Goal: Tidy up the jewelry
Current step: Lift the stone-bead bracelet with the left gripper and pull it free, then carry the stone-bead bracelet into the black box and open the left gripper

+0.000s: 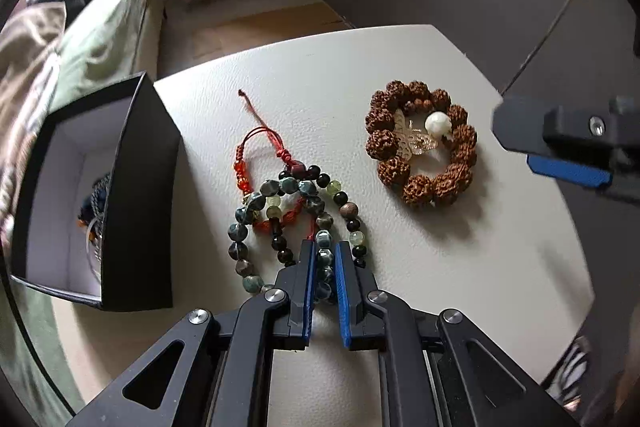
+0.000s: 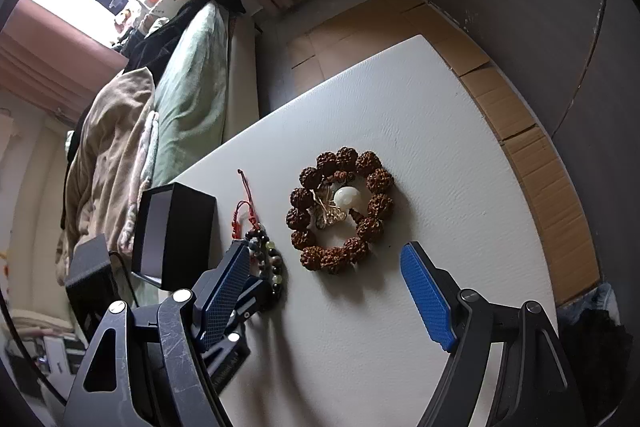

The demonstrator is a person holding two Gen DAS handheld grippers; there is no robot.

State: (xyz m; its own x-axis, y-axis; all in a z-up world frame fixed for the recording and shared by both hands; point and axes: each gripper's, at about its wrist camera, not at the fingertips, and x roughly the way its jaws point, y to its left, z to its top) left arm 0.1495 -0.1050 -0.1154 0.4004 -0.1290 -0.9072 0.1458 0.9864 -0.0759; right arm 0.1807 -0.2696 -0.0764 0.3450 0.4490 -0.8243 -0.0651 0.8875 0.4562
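Observation:
My left gripper (image 1: 323, 251) is shut on the grey-green bead bracelet (image 1: 256, 211), which lies tangled with a dark and pale green bead bracelet (image 1: 344, 203) and a red cord bracelet (image 1: 256, 147) on the white table (image 1: 460, 267). A brown seed bracelet (image 1: 420, 143) with a white bead and gold butterfly lies to the right; it also shows in the right wrist view (image 2: 340, 211). My right gripper (image 2: 324, 267) is open and empty, hovering just in front of the brown bracelet. An open black box (image 1: 132, 195) stands at the left with some jewelry inside.
A bed with green and tan bedding (image 2: 180, 99) lies beyond the table's left edge. Cardboard sheets (image 2: 520, 131) cover the floor past the far edge. The black box also shows in the right wrist view (image 2: 180, 231).

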